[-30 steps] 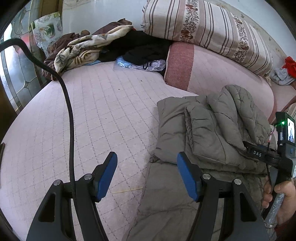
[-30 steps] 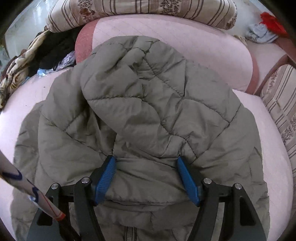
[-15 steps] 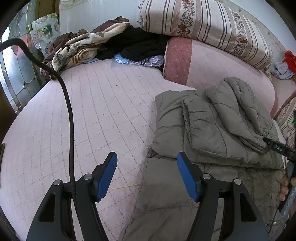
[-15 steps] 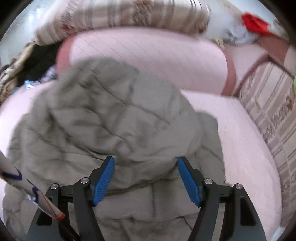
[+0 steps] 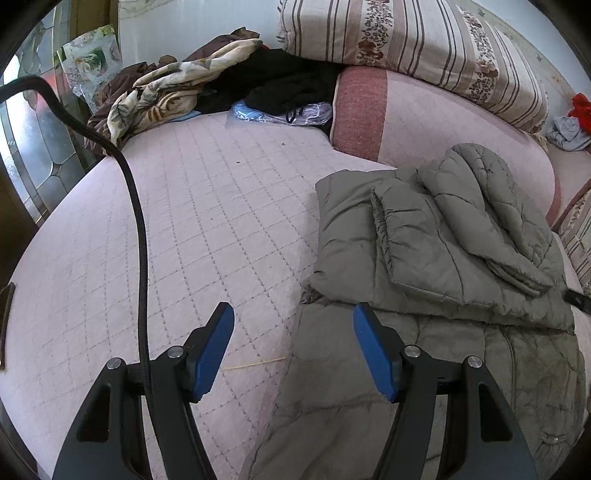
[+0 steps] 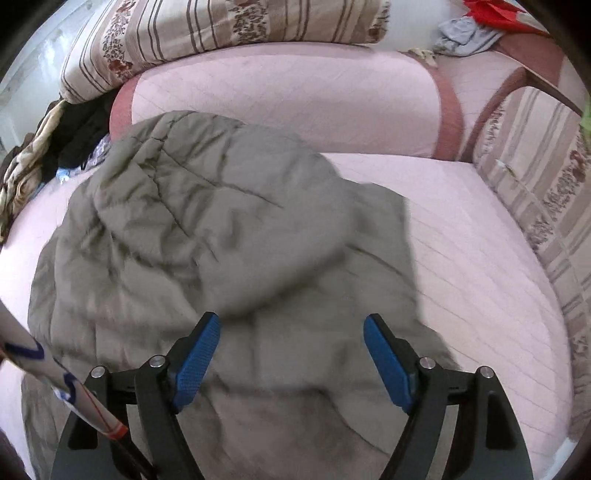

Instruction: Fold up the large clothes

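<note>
Grey quilted jacket (image 6: 207, 236) lies partly folded on the pink bed (image 5: 192, 229).
Right tool (image 6: 291, 354) hovers above it, jaws opening, gripping nothing; left tool (image 5: 293, 349) stands open at its left edge, empty.

Soft daylight, fairly bright, no hard glare. Left wrist view sharp; brightest patch at the window (image 5: 22, 122) on the far left edge. Right wrist view motion-blurred: jacket (image 6: 207, 236) quilting smeared, pillow (image 6: 221, 26) pattern soft. A dark shadow edges the jacket's right side on the bed (image 6: 480, 266). Both views show strong fisheye bending and black corner vignetting.
</note>
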Available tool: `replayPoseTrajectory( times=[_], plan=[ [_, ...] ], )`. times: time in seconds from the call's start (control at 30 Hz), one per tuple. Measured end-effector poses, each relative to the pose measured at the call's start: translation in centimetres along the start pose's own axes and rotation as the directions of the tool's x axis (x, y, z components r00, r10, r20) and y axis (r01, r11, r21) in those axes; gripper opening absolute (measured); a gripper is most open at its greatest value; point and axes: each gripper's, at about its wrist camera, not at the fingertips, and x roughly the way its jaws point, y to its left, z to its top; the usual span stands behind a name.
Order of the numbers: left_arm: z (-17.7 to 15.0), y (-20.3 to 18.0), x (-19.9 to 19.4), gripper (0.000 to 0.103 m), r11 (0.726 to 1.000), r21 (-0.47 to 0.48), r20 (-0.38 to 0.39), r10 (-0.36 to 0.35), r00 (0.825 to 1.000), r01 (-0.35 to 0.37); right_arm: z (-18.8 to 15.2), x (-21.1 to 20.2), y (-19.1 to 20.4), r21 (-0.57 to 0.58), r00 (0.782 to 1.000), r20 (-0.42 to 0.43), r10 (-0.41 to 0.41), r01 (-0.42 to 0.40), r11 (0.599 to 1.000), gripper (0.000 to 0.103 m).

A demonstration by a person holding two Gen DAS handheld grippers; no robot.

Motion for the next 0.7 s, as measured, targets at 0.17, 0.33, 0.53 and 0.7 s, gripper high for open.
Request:
replayPoseTrajectory(
  times=[0.17, 0.33, 0.53, 0.7],
  plan=[
    [-0.8, 0.2, 0.1, 0.066, 1.0, 0.006, -0.03, 0.009, 1.0, -0.009, -3.5, -2.2, -5.4, -0.003, 0.997, -0.046, -0.056, 0.056, 0.998, 0.084],
    [-2.0, 0.8, 0.1, 0.066, 1.0, 0.017, -0.067, 0.006, 0.998, -0.005, -8.2, -2.3, -11.6, 0.104, 0.991, -0.113, -0.075, 0.087, 0.991, 0.084],
    [-3.1, 3.5, -1.0, 0.066, 0.999, -0.048, -0.11, -0.022, 0.994, 0.016, -14.0, -2.9, -17.8, 0.286, 0.987, -0.152, 0.048, -0.003, 0.958, 0.084],
    [-5.2, 6.5, -2.7, 0.066, 0.991, -0.132, -0.142, -0.041, 0.989, 0.022, -17.2, -3.7, -20.0, 0.373, 0.98, -0.134, 0.149, -0.089, 0.923, 0.084]
  ],
)
